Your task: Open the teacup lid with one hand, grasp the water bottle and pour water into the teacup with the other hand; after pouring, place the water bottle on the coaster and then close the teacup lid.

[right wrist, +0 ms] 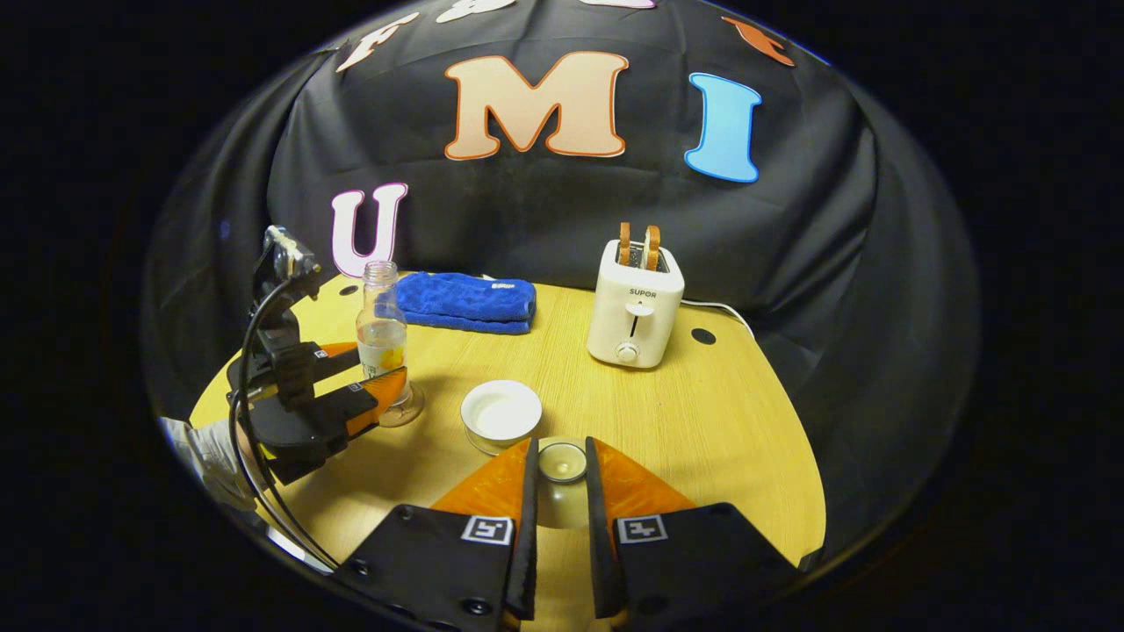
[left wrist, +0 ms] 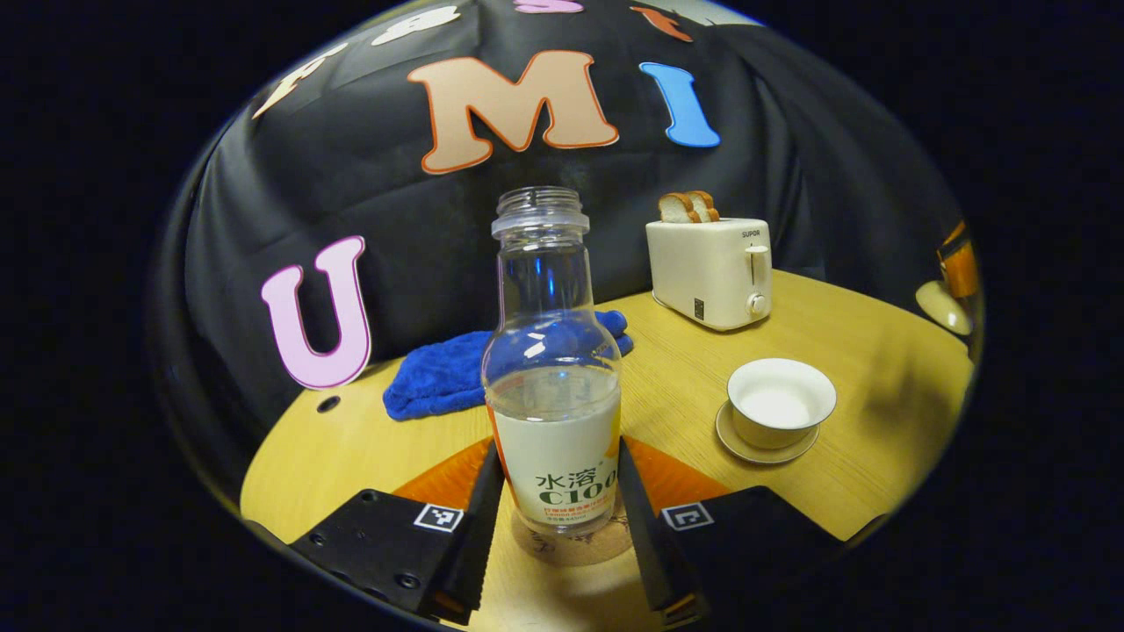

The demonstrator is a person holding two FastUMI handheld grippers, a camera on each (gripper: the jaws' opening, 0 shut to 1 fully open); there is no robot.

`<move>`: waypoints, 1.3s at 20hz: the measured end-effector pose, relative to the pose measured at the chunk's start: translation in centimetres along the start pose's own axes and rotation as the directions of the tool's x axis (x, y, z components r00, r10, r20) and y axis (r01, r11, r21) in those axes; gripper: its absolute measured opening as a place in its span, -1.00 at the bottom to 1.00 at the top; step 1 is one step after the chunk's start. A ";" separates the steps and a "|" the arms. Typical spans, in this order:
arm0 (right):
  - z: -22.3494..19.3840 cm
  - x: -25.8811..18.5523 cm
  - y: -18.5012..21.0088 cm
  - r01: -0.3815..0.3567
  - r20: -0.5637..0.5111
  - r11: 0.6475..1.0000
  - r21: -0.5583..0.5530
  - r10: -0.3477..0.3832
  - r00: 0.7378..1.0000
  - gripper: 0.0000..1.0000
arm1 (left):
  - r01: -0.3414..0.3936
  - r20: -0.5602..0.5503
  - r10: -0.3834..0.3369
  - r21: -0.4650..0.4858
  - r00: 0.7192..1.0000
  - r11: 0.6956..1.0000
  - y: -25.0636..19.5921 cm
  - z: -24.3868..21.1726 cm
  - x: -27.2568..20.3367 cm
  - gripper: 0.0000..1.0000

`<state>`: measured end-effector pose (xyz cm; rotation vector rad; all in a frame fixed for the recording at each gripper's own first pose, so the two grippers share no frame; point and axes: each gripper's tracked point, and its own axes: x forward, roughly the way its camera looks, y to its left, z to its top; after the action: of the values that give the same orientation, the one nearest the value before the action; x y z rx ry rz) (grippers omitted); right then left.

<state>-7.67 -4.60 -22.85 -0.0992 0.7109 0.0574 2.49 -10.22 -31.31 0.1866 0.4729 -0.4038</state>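
coaster [left wrist: 575, 546] mostly hidden under water bottle [left wrist: 551, 377], lid [right wrist: 562, 463] partly hidden between jaws

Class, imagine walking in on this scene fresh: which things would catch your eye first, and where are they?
The uncapped bottle stands on a coaster between the left gripper fingers. The right gripper holds the lid just in front of the open teacup. Behind stand a toaster with bread and a blue towel.

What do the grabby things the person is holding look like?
Each gripper has a black body, orange wedge-shaped panels leading to two long flat fingers, and small black-and-white square marker tags near the fingers. You see this on the left gripper and the right gripper. From the right gripper view, the left gripper has a black frame with a looping black cable, held by a person's light sleeve.
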 end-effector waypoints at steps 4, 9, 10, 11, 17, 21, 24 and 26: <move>-0.1 -0.1 1.0 0.009 -0.012 1.000 -0.006 -0.009 1.000 -0.47 | 0.012 0.027 -0.011 -0.026 1.000 1.000 -0.2 0.2 0.7 0.33; 0.2 0.0 1.4 0.018 -0.013 1.000 -0.003 -0.018 1.000 -0.47 | 0.017 0.028 -0.016 -0.043 0.999 0.999 -0.1 -0.1 0.4 0.35; 0.3 0.0 1.4 0.018 -0.014 1.000 0.000 -0.018 1.000 -0.42 | 0.015 0.028 -0.014 -0.048 0.999 0.999 -0.1 -0.1 0.2 0.35; 0.4 0.1 1.4 0.018 -0.014 1.000 0.003 -0.018 1.000 -0.47 | 0.013 0.022 -0.012 -0.051 1.000 0.999 -0.1 -0.3 0.2 0.35; 0.7 0.3 1.7 0.006 -0.011 1.000 0.004 -0.006 1.000 -0.47 | 0.007 0.013 -0.006 -0.071 1.000 0.997 0.0 -1.0 -0.8 0.38; 0.9 0.5 1.8 -0.003 -0.006 1.000 0.014 0.003 1.000 -0.47 | 0.005 0.008 -0.004 -0.062 1.000 0.998 0.0 -1.2 -0.9 0.41; 1.1 0.5 2.0 -0.012 0.001 1.000 0.013 0.012 1.000 -0.43 | 0.004 -0.002 -0.004 -0.055 1.000 0.998 0.0 -1.3 -1.0 0.43; 1.1 0.5 2.1 -0.019 0.000 1.000 0.011 0.019 1.000 -0.43 | 0.002 -0.005 -0.002 -0.054 1.000 0.999 0.1 -1.3 -1.0 0.46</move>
<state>-6.73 -2.41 -22.48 -0.0815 0.7124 0.0716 1.19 -9.44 -31.98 0.1349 0.4885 -0.3924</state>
